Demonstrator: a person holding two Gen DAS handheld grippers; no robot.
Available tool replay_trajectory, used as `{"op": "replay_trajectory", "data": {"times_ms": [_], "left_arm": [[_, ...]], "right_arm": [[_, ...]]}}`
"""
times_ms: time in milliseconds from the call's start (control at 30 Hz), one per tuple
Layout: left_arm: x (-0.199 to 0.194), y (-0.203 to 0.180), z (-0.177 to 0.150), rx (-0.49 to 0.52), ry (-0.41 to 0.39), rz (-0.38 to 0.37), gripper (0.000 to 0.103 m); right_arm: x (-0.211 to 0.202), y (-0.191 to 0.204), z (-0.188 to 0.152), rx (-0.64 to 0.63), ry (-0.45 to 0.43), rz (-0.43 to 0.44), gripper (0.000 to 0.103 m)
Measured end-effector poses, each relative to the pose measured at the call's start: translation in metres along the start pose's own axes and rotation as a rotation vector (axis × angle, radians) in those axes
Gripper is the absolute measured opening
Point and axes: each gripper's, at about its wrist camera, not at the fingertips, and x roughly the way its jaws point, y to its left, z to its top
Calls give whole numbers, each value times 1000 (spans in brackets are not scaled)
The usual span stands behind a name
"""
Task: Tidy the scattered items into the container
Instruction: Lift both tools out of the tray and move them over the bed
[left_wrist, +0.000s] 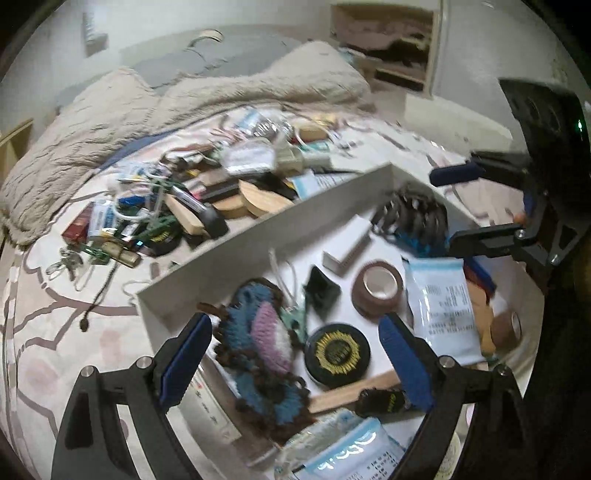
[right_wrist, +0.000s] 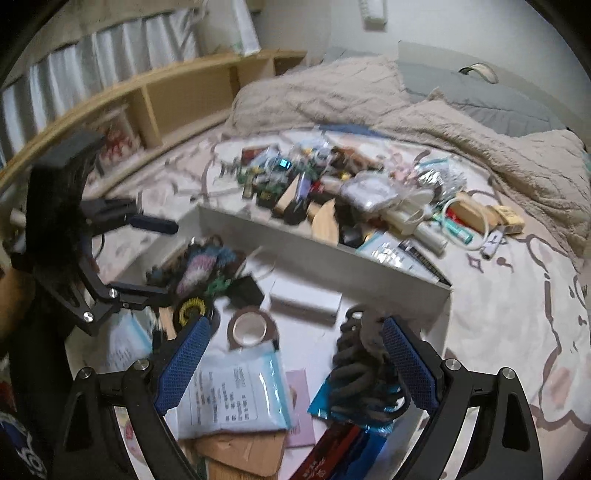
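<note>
A white open container (left_wrist: 295, 210) (right_wrist: 295, 236) lies on the bed. It holds a crocheted piece (left_wrist: 258, 339), a black round tin (left_wrist: 338, 354), a brown tape roll (left_wrist: 376, 288) (right_wrist: 251, 328), a small white box (left_wrist: 347, 243), a printed packet (right_wrist: 236, 384) and a dark claw hair clip (right_wrist: 362, 369). My left gripper (left_wrist: 295, 365) (right_wrist: 159, 258) hangs open above the crocheted piece and tin, holding nothing. Over the packet my right gripper (right_wrist: 295, 365) (left_wrist: 465, 206) stands open, the clip lying beside its right pad. The scattered pile (left_wrist: 184, 206) (right_wrist: 332, 192) lies beyond the container's far wall.
A rumpled beige blanket (left_wrist: 184, 103) (right_wrist: 406, 110) lies behind the pile. A wooden shelf unit (right_wrist: 166, 99) runs along the bed's far side. The patterned sheet (right_wrist: 517, 314) spreads to the right of the container. A person's hand (right_wrist: 11, 295) holds the left gripper.
</note>
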Motion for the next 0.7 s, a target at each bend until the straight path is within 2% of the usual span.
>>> {"op": "replay_trajectory", "data": {"times_ms": [33,167,233,500,700], "left_arm": [[-2,1,1,-6,-12,6,92],[-8,5,4,-27,-64,26,93],[-10,8,5,-40,-87,39,100],[-18,16,7,-73,-160,85,103],[-21,23,8,-89,-185,137,103]], "right_arm": [[-3,-3,1,15,-24,-4,103],[-11,-12,6,57,-84,-31,103],[-12,-18,6,82,-103,-43,103],[-13,-35,6,143,-123,-94,103],[-17,-45,4,183,-134,-120,103]]}}
